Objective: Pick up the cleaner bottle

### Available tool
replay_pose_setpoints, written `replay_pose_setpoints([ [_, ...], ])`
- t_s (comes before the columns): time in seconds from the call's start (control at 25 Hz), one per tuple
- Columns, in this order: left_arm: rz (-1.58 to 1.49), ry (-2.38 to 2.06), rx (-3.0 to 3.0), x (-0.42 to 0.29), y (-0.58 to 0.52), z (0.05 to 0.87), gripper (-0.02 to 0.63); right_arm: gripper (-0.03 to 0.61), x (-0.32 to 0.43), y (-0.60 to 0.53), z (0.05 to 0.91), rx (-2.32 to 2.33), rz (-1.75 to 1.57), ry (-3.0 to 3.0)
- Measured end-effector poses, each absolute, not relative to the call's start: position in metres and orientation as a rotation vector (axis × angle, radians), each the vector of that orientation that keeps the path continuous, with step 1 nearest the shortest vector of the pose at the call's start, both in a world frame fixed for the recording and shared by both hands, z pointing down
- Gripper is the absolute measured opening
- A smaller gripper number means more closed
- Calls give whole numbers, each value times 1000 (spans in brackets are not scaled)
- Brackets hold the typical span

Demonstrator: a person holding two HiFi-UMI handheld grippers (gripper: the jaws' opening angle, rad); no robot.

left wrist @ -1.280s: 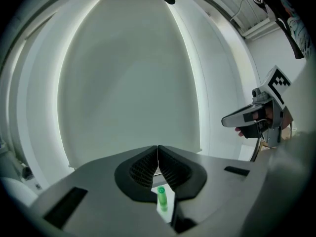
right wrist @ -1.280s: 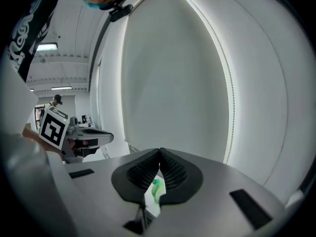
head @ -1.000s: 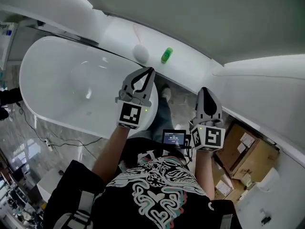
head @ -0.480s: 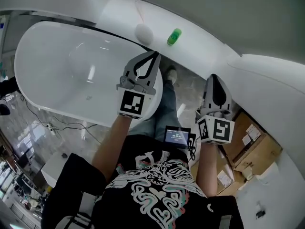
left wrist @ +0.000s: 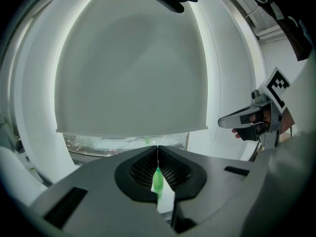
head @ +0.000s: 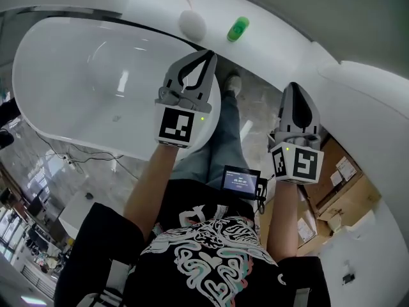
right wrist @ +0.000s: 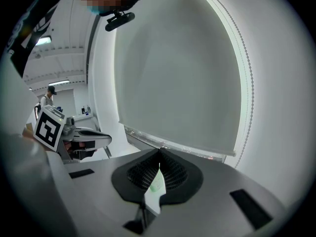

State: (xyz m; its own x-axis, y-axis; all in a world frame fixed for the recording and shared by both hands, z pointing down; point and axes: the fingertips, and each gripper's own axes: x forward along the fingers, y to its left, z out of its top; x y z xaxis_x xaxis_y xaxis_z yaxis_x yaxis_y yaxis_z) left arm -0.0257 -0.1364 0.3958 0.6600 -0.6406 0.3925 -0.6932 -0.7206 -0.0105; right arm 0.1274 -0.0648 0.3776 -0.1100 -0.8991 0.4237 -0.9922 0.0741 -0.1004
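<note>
**Both tongs shut, bottle out ahead on the ledge**

Biggest danger first: the left tongs [head: 208, 56] and right tongs [head: 294, 88] are both clamped together on nothing. If they arrive like that, they will likely shove the small green plastic cleaner bottle [head: 238, 28] instead of gripping it. A knock could send it off the smooth white ledge [head: 287, 43] into the white oval bathtub [head: 77, 62], or into the gap beside it. A lesser worry is the white round object [head: 192, 24] just beside the bottle, which could get bumped on a left-side approach.

The room is a bright bathroom display with a marbled grey floor [head: 45, 171] and brown cardboard boxes [head: 345, 184] at the right. The tub fills the left. The bottle sits on the ledge beyond its rim, well apart from both tongs.
</note>
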Motion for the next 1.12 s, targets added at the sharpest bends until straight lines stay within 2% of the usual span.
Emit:
replay_pose_setpoints([
  [1.12, 654, -1104, 2627, -20, -170, 528, 17, 26, 118, -103, 497, 1766, 586, -2126],
])
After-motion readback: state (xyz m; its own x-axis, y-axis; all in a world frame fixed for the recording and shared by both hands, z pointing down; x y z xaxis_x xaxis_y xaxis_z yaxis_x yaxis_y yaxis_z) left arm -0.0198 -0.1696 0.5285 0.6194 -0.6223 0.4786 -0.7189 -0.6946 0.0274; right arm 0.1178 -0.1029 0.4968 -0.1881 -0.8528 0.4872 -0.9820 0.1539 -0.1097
